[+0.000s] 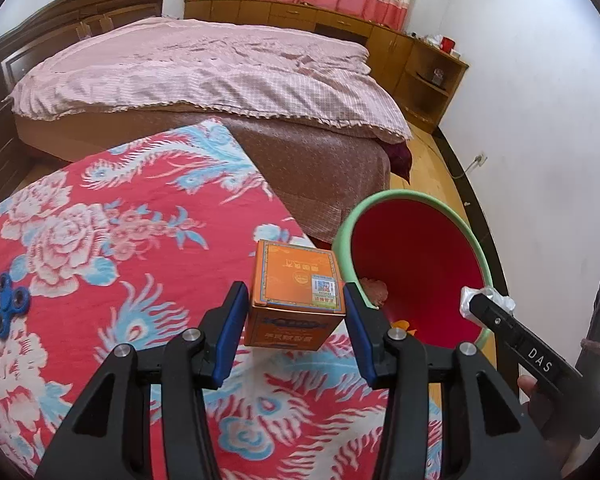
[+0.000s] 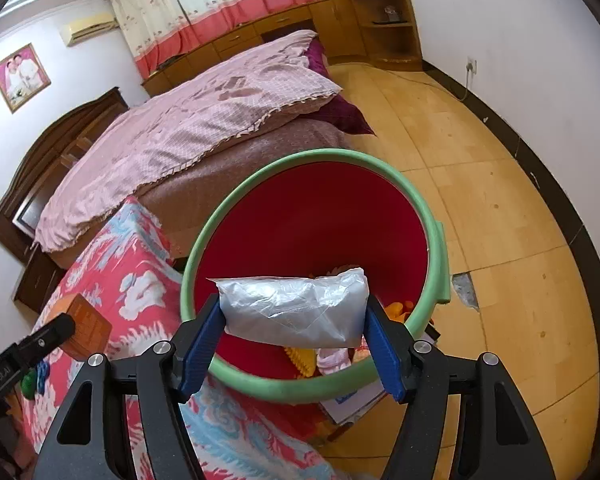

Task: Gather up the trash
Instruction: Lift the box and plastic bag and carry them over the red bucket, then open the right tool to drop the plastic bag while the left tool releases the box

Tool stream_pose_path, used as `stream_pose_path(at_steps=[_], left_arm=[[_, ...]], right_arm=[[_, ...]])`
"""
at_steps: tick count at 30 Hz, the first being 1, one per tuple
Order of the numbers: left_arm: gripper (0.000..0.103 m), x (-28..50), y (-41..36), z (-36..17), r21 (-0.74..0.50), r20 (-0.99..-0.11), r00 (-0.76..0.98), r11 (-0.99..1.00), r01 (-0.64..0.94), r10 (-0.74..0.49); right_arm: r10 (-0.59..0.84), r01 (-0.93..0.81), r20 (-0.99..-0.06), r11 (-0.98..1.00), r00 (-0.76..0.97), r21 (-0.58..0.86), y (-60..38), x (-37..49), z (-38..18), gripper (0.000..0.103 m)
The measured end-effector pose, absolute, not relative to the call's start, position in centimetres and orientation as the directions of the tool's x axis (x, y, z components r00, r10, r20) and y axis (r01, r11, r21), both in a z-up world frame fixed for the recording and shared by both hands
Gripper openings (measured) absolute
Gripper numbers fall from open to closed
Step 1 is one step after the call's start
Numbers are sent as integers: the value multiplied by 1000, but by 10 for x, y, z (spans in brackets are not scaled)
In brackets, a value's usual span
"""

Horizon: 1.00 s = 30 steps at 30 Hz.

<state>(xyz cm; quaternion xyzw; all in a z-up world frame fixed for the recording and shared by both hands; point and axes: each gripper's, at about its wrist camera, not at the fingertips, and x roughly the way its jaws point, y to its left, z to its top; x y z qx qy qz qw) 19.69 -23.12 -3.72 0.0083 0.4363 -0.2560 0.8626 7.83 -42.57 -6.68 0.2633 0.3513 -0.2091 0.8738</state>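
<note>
The plastic packet [image 2: 296, 306] — pinched crosswise by the right claw [image 2: 296, 334] — is held directly over the red bin [image 2: 236, 216]; the orange box [image 1: 296, 294], clamped in the left claw [image 1: 296, 320], is beside its rim.

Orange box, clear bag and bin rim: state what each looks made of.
Orange box: glossy printed cardboard, judging by sharp folded edges and sheen.
Clear bag: thin crinkled plastic film, translucent with creases.
Bin rim: matte green foam tubing, probably; a cut end shows on the side.
</note>
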Motion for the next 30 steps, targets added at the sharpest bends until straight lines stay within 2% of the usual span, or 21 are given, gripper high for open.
stream_pose_path(at_steps=[7, 11, 30], left_arm=[[49, 199, -252, -44, -207, -769, 462, 857, 473, -441], [49, 200, -261, -46, -201, -773, 456, 851, 485, -442], [49, 194, -315, -55, -229, -764, 378, 767, 599, -524]], right_arm=[[-159, 546, -724, 767, 671, 338, -437, 82, -72, 71], [-160, 542, -718, 769, 677, 340, -441, 83, -74, 77], [-231, 589, -693, 734, 683, 337, -464, 65, -63, 78]])
